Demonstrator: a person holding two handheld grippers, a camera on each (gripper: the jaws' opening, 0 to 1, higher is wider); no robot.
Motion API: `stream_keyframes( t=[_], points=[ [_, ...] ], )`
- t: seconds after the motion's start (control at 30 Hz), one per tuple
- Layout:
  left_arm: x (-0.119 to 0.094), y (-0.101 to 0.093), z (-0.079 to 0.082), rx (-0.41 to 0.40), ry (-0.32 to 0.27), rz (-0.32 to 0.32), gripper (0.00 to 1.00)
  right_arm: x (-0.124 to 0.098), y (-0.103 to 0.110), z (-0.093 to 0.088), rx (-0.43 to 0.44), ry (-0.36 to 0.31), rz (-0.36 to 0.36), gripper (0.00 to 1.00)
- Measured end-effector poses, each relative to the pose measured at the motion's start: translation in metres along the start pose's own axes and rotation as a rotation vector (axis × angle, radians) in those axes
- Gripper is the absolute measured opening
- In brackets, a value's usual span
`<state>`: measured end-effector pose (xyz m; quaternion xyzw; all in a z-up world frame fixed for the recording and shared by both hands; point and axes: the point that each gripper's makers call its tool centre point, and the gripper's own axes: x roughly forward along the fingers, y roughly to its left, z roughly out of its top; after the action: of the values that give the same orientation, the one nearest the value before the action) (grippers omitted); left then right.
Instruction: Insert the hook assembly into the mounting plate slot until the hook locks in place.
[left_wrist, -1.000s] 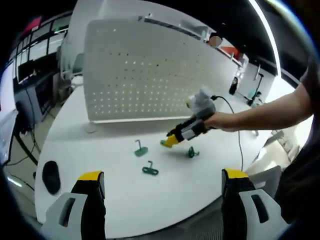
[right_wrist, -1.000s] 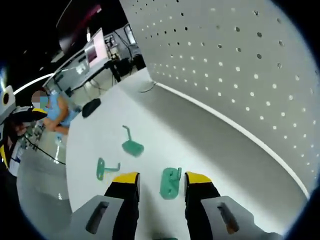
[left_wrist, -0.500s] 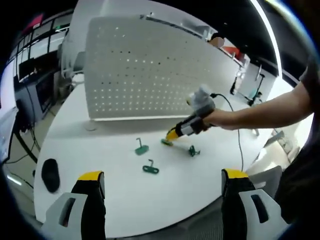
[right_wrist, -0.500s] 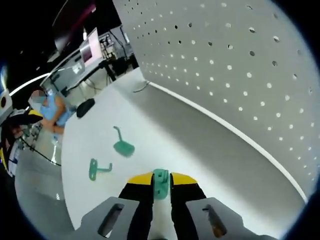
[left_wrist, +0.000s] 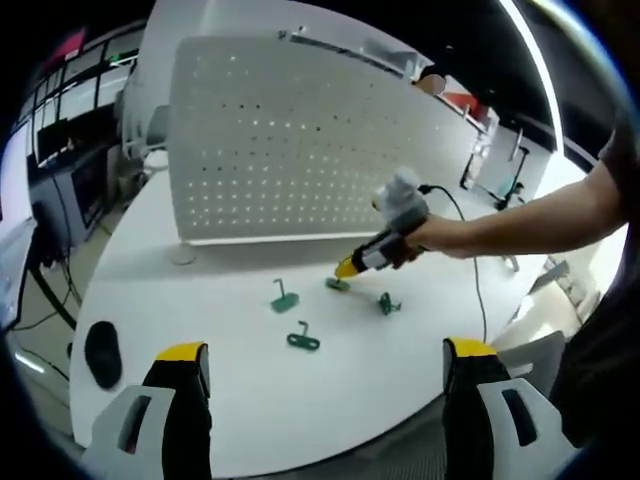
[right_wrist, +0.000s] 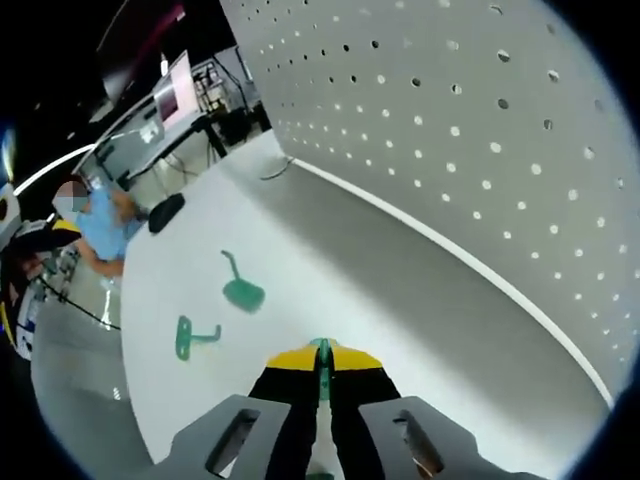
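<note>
Four green hooks are in play, and one of them, the gripped hook (right_wrist: 322, 356), is sitting pinched between the yellow-tipped jaws of the right tool (right_wrist: 322, 362), which are standing nearly together on it. In the left gripper view that same right tool (left_wrist: 350, 268) is reaching in from the right, low over the white desk (left_wrist: 330, 380), in front of the upright perforated mounting plate (left_wrist: 280, 140). Three other hooks are lying loose on the desk: one (left_wrist: 284, 298) nearest the plate, one (left_wrist: 302, 341) closer to the desk's edge, and one (left_wrist: 387, 303) just beside the right tool. The left tool (left_wrist: 325, 360) is hanging back with its jaws spread wide and nothing between them.

By my reckoning the task is only getting started: a hook is in hand, but it is well apart from the plate, with no hook seated in any hole that I can see. Carrying it up, lining it with a slot and pressing until it locks is all waiting to be done.
</note>
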<state>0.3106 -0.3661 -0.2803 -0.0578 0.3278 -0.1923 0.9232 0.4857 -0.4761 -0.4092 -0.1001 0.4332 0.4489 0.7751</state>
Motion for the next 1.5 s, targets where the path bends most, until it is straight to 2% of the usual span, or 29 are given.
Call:
stream_keyframes(
  t=[0.2, 0.5, 0.67, 0.83, 1.17, 1.33, 1.5],
  points=[
    [0.0, -0.004, -0.001, 0.005, 0.002, -0.006, 0.99, -0.008, 0.0, 0.0, -0.009, -0.018, -0.016, 0.0],
    [0.003, -0.01, 0.011, 0.024, -0.022, -0.022, 0.99, -0.029, -0.002, 0.012, -0.009, -0.06, -0.023, 0.0],
    [0.005, -0.018, 0.013, 0.046, -0.021, -0.047, 0.99, -0.037, 0.004, 0.008, -0.004, -0.062, -0.015, 0.0],
    [0.005, -0.025, 0.018, 0.054, -0.03, -0.061, 0.99, -0.052, 0.011, 0.013, -0.012, -0.102, -0.023, 0.0],
    [0.01, -0.042, 0.023, 0.09, -0.028, -0.09, 0.99, -0.094, 0.027, 0.039, -0.019, -0.222, -0.023, 0.0],
    [0.017, -0.052, 0.024, 0.086, -0.02, -0.113, 0.98, -0.099, 0.03, 0.029, -0.005, -0.227, -0.015, 0.0],
    [0.018, -0.064, 0.033, 0.092, -0.05, -0.132, 0.97, -0.115, 0.039, 0.028, 0.003, -0.267, -0.018, 0.0]
  ],
)
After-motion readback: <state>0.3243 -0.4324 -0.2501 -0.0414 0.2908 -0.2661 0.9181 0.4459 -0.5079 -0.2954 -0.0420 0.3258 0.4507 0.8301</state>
